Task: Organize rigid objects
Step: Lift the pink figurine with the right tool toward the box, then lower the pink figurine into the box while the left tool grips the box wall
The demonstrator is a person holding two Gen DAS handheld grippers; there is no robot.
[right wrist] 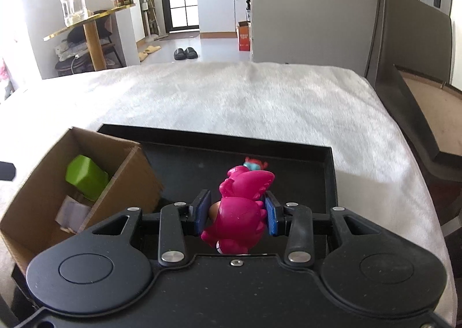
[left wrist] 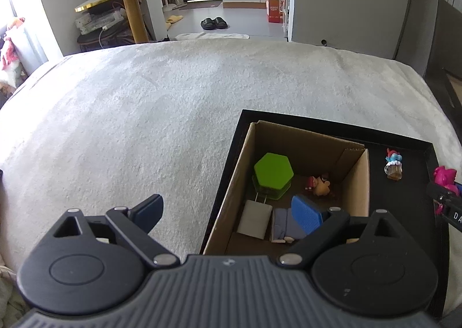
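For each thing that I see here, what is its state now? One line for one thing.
left gripper: open, empty, over the box edge.
right gripper: shut on the pink toy.
pink toy: held clear above the tray.
cardboard box: open at the top, standing in the tray.
green hexagon container: lid on, inside the box.
white charger: lying in the box.
small figure: on the black tray.

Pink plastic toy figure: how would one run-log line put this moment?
right gripper: shut on pink plastic toy figure | left gripper: open | brown cardboard box: partly filled
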